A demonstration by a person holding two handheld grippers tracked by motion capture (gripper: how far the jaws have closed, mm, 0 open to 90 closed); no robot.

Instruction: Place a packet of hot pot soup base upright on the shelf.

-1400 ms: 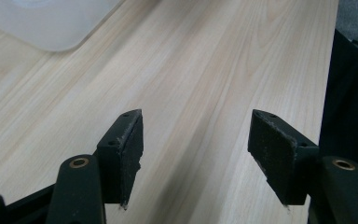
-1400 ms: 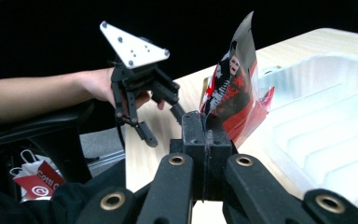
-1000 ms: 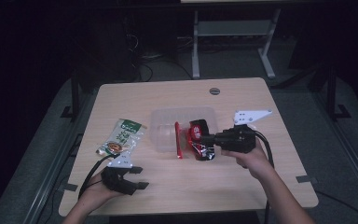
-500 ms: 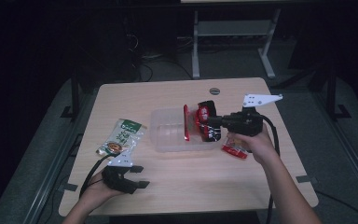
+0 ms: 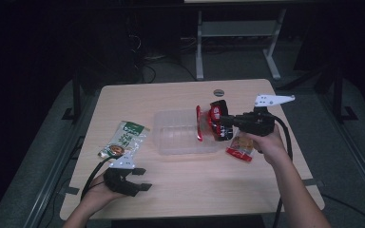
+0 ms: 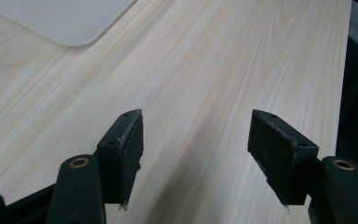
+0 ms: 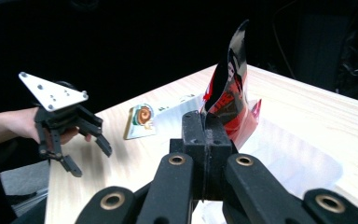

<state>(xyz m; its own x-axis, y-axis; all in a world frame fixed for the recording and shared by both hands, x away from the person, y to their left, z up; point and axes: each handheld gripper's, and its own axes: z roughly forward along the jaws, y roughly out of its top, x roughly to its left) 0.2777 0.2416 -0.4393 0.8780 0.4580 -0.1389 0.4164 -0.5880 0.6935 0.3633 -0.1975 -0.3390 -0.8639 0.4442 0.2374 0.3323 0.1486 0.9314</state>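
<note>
Counter (image 5: 185,190): pale wood-grain top, dark floor around it.
Right gripper (image 5: 223,122): held off the counter at its right side, above the right end of the clear tray; jaws clamped together on a red-and-black packet.
Red-and-black packet (image 5: 212,121): pinched at one edge, lifted clear of the counter, standing roughly on edge over the tray's right end; in the right gripper view it rises straight up from the closed jaws (image 7: 228,93).
Clear tray (image 5: 180,137): shallow plastic, centre of the counter.
Small red sachet (image 5: 240,148): flat on the counter just right of the tray, under the right hand.
Green-and-white packet (image 5: 123,139): flat, left of the tray, apart from it.
Left gripper (image 5: 140,179): low at the near left edge; jaws apart, nothing between them, bare wood beneath (image 6: 196,158).
</note>
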